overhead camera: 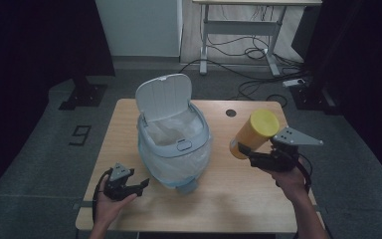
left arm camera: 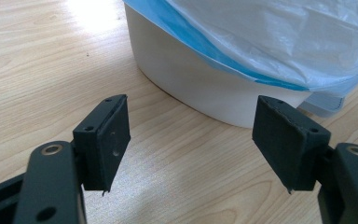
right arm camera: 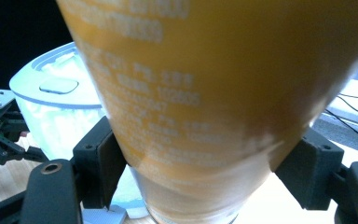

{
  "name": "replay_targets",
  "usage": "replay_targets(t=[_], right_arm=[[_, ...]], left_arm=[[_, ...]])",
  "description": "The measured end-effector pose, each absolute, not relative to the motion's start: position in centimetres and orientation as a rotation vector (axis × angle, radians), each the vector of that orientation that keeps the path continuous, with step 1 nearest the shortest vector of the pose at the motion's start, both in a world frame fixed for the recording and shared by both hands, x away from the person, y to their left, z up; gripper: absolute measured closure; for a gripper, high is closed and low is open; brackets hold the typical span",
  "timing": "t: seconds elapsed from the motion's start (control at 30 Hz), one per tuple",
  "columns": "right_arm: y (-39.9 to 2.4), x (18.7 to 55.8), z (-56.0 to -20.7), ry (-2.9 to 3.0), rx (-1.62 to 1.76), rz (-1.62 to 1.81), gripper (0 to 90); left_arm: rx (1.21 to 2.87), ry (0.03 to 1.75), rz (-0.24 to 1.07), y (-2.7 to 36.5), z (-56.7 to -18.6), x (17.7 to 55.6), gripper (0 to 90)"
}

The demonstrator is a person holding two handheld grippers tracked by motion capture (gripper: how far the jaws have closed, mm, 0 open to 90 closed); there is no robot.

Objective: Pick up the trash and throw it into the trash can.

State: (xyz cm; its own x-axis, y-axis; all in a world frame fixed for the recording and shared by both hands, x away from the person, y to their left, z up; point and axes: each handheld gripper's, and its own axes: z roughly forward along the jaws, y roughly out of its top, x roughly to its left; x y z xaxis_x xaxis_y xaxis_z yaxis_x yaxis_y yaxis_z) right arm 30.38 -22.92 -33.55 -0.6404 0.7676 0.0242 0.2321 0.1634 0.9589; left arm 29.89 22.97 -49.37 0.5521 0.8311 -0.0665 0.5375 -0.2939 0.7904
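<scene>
A yellow canister (overhead camera: 252,133) with a yellow lid hangs tilted above the table's right side, and my right gripper (overhead camera: 248,155) is shut on its lower end. Up close the canister (right arm camera: 214,93) shows white print and sits squeezed between both black pads (right arm camera: 100,161). A white lidded bin (overhead camera: 174,137) with a clear liner stands mid-table, its lid flipped up. My left gripper (overhead camera: 142,185) rests low near the front left, open and holding nothing. In the left gripper view its jaws (left arm camera: 191,144) point at the bin's base (left arm camera: 200,79).
The wooden table (overhead camera: 258,199) has a round cable hole (overhead camera: 231,113) at the back right. Bare wood lies in front of the bin. Behind the table, cables (overhead camera: 248,50) and a desk frame sit on the floor.
</scene>
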Motion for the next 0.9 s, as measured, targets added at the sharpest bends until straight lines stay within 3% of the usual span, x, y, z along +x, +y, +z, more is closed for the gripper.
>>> replay_targets(t=[0.9], right_arm=[[-20.3, 31.7, -30.9, 2.009, 0.902, 1.51, 23.9]], left_arm=[[1.979, 1.104, 0.452, 23.0, -49.4, 29.9, 27.7]])
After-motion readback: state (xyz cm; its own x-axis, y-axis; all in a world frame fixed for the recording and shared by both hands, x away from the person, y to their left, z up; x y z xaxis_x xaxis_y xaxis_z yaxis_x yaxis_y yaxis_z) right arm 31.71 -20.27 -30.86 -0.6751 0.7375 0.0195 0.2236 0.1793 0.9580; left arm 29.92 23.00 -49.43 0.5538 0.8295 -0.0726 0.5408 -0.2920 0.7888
